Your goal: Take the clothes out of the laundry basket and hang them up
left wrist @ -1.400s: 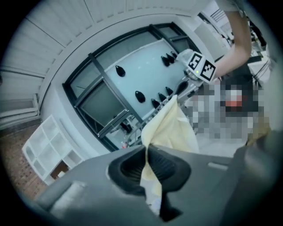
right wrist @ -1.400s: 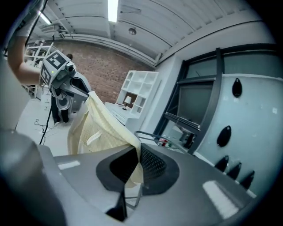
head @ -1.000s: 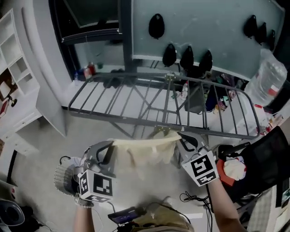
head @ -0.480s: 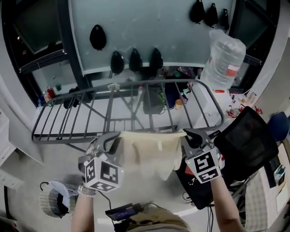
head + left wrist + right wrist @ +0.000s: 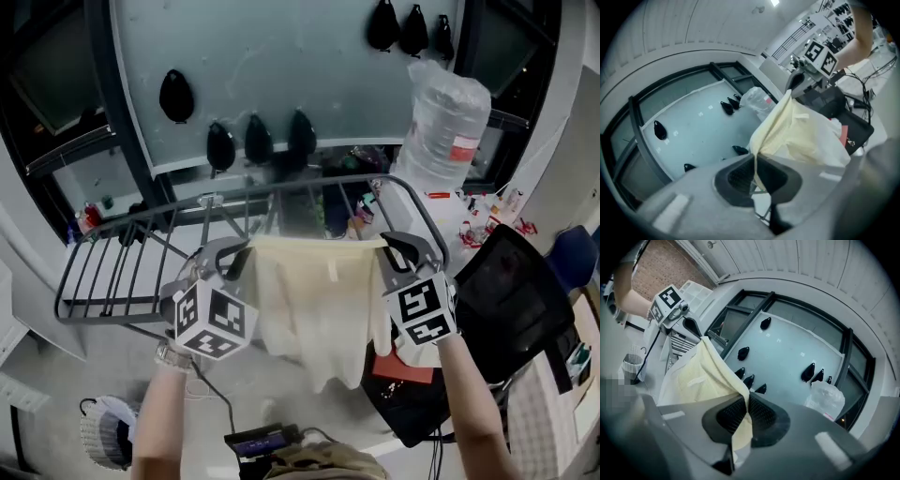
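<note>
Holding the pale yellow garment [image 5: 319, 309] stretched between them, the left claw [image 5: 232, 257] and the right claw [image 5: 394, 249] are each pinched fully together on a top corner of the cloth. Only a thin fold sits between the pads at either side. The garment hangs spread below and between the claws, and the drying rack [image 5: 103, 272] has its near rail just beyond their tips. The laundry basket [image 5: 103, 436] sits on the floor well below and behind the left claw.

The main risk is judged to be the narrowness of each grip. A tug against a rack bar could pull a corner free and leave the cloth dangling from one side. The loose hem below could catch on the near rail instead of passing over it, bunching the garment. Opening the claws before enough cloth lies across a bar would let it slide to the floor. The right claw is close to the rack's rounded end and to the black chair [image 5: 511, 300] just below it, so an off-centre drape could slip off or snag there.
</note>
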The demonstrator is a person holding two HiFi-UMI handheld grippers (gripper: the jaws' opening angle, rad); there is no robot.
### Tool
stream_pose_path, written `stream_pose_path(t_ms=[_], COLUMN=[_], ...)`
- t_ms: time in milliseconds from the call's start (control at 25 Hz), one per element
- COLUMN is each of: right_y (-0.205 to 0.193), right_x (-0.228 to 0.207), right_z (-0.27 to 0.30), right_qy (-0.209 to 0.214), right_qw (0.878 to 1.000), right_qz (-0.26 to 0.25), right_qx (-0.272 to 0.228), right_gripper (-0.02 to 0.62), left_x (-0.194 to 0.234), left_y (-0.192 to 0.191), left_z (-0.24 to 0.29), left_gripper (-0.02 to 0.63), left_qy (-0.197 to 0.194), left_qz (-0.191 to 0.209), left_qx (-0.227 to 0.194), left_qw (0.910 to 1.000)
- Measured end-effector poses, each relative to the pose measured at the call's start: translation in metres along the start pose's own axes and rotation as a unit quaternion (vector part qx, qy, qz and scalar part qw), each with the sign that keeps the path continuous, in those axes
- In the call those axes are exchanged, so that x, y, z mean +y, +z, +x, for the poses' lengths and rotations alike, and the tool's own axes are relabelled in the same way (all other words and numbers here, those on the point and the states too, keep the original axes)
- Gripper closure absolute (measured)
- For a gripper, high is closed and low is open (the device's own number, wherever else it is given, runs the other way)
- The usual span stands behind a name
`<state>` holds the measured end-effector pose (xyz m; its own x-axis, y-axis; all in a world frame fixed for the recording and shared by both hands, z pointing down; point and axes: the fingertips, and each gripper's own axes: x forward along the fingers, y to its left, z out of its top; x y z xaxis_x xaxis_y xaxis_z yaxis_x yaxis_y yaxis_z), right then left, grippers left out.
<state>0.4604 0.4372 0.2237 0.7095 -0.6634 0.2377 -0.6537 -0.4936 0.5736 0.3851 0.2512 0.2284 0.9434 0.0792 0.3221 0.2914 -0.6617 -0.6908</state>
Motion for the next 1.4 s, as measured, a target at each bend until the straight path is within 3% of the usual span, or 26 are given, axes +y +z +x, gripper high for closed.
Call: stream_pose_path(t_ms=[600, 760, 1120, 1320, 1400], right_y=[-0.007, 0.001, 0.005, 0.0, -0.016], right_x=[-0.063, -0.076, -0.096, -0.095, -0.088], right_z=[0.23, 0.289, 0.418, 0.475, 0.496], right_qy=[0.003, 0.003, 0.016, 0.025, 0.041], right_qw=[0.998, 0.998, 0.997, 0.996, 0.994], right_qz=[0.019, -0.004, -0.021, -0.012, -0.004], right_qx=[0.056, 0.066, 0.077, 0.085, 0.102], right_gripper=[0.581, 0.583, 0.583, 0.583, 0.583], left_x=[0.121, 0.161, 0.234, 0.254, 0.248], left_y=[-0.07, -0.091, -0.139, -0.175, -0.194], left_z=[0.186, 0.228, 0.318, 0.368, 0.388], left_gripper=[0.597, 0.597, 0.597, 0.597, 0.595], left_qy=[-0.048, -0.037, -0.018, -0.013, -0.029], left_qz=[-0.013, -0.042, -0.037, -0.072, -0.094], left_qx=[0.031, 0.034, 0.062, 0.077, 0.093], left_qw=[0.9983, 0.9979, 0.9972, 0.9944, 0.9908])
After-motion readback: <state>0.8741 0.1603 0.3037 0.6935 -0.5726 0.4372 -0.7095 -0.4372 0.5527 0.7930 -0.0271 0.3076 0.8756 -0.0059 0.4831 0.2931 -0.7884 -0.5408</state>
